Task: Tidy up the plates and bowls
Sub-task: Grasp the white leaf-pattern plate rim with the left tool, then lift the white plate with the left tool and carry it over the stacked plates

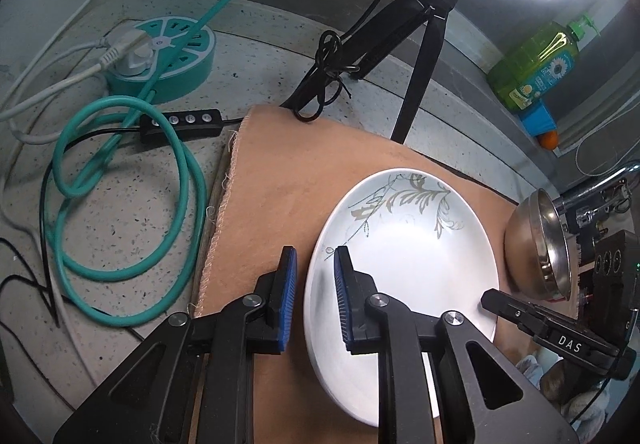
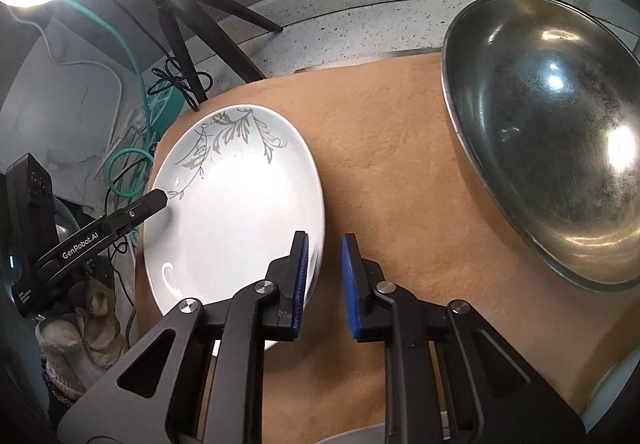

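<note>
Both grippers angled steeply down, jaws narrow.
Left gripper: blue pads straddle the near-left rim of the plate, one pad outside, one inside. Right gripper: pads straddle the opposite rim the same way. Whether the pads press, unclear.

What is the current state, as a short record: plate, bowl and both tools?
plate: white round ceramic plate with grey leaf pattern, flat on peach cloth mat
bowl: round stainless steel bowl, empty, on the mat, apart from the plate
left tool: shut on the plate's rim
right tool: astride the opposite rim; grip unclear
</note>
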Action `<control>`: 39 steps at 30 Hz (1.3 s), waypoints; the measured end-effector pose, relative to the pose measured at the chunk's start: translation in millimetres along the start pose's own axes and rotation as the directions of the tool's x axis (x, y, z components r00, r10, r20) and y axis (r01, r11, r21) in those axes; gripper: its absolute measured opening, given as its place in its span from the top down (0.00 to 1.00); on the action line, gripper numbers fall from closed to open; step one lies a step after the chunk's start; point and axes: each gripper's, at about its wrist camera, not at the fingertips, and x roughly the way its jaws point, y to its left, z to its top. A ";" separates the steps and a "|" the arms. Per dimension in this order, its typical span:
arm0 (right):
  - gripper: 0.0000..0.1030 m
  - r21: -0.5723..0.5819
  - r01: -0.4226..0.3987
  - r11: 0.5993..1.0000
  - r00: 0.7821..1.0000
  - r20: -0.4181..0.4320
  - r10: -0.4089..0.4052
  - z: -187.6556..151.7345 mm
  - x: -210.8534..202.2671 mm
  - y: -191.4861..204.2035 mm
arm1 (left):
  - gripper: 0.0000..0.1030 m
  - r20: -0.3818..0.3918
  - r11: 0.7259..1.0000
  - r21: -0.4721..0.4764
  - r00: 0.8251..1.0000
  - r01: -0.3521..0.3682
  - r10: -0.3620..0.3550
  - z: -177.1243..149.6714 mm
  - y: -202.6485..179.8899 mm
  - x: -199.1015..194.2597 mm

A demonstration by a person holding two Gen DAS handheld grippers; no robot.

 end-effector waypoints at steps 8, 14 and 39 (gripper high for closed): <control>0.92 -0.016 -0.005 1.000 1.000 -0.010 0.005 -0.1 4.5 4.6 | 0.89 -0.011 1.000 0.009 1.000 -0.004 0.005 -1.3 -1.8 4.3; 0.92 -0.023 -0.001 1.000 1.000 -0.010 0.001 -1.2 0.8 5.8 | 0.89 -0.011 1.000 0.008 1.000 -0.007 0.007 -0.7 -3.1 3.9; 0.92 -0.080 -0.082 0.993 0.996 0.023 0.084 -62.2 -80.8 0.1 | 0.88 0.075 0.999 0.042 0.997 0.029 -0.032 -61.8 -41.6 -80.0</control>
